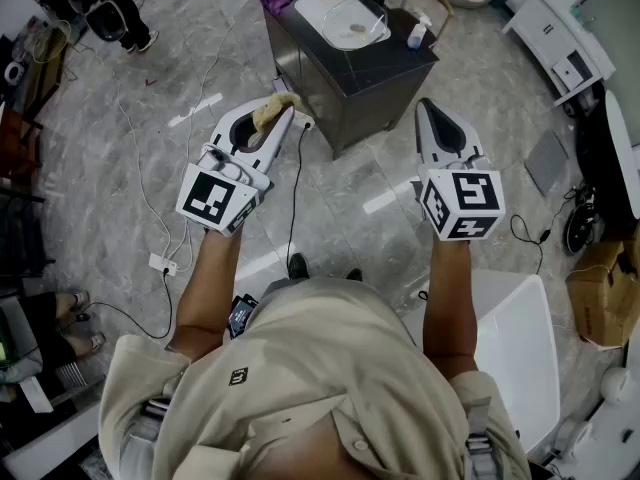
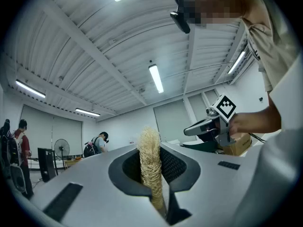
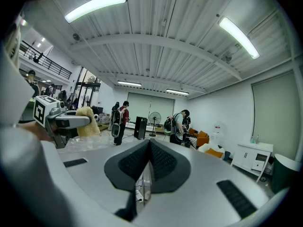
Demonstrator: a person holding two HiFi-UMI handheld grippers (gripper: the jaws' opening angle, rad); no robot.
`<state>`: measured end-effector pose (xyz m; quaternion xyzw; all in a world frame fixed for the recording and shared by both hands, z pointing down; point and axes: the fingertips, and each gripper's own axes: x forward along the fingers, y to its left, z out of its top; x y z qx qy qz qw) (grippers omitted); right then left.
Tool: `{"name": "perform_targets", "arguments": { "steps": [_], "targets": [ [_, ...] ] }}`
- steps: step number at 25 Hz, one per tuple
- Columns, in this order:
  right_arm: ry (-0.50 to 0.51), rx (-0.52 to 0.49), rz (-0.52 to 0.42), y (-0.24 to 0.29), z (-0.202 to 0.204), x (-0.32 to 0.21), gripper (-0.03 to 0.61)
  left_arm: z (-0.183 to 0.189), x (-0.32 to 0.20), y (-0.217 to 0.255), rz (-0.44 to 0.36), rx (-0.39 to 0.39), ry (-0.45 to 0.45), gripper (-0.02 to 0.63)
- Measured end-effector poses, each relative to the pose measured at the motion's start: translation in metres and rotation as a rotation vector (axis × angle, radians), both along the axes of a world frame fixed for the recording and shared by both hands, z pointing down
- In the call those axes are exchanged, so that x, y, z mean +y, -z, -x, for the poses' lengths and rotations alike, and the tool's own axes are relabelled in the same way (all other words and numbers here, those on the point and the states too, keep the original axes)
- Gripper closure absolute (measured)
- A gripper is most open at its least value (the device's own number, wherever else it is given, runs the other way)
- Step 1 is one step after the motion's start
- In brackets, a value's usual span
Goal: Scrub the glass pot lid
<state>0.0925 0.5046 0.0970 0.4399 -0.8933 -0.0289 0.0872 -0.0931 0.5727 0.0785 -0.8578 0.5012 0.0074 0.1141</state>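
We see the left gripper (image 1: 285, 118) clamped on a tan loofah scrubber (image 1: 270, 110), held up short of the dark cabinet (image 1: 345, 88). The glass pot lid (image 1: 356, 18) lies in a white tray (image 1: 310, 13) on that cabinet, ahead of both grippers and touched by neither. The right gripper (image 1: 428, 113) has its jaws pressed together on nothing.

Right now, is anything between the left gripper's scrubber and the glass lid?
Nothing visible. Only open floor separates the left gripper, shut on the loofah scrubber, from the dark cabinet; the glass lid lies uncovered on the white basin on top.
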Motion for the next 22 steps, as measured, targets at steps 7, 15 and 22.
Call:
{"name": "perform_targets", "arguments": {
  "steps": [7, 15, 22],
  "targets": [
    [-0.015, 0.008, 0.009, -0.005, 0.008, -0.012, 0.557, 0.009, -0.015, -0.005, 0.008, 0.006, -0.017, 0.565],
    [-0.066, 0.0, 0.025, -0.014, 0.028, -0.022, 0.555, 0.035, -0.033, -0.013, 0.011, 0.022, -0.057, 0.565],
    [-0.092, -0.027, 0.052, -0.023, 0.03, -0.037, 0.552, 0.041, -0.055, -0.021, 0.025, 0.035, -0.085, 0.565]
  ]
}}
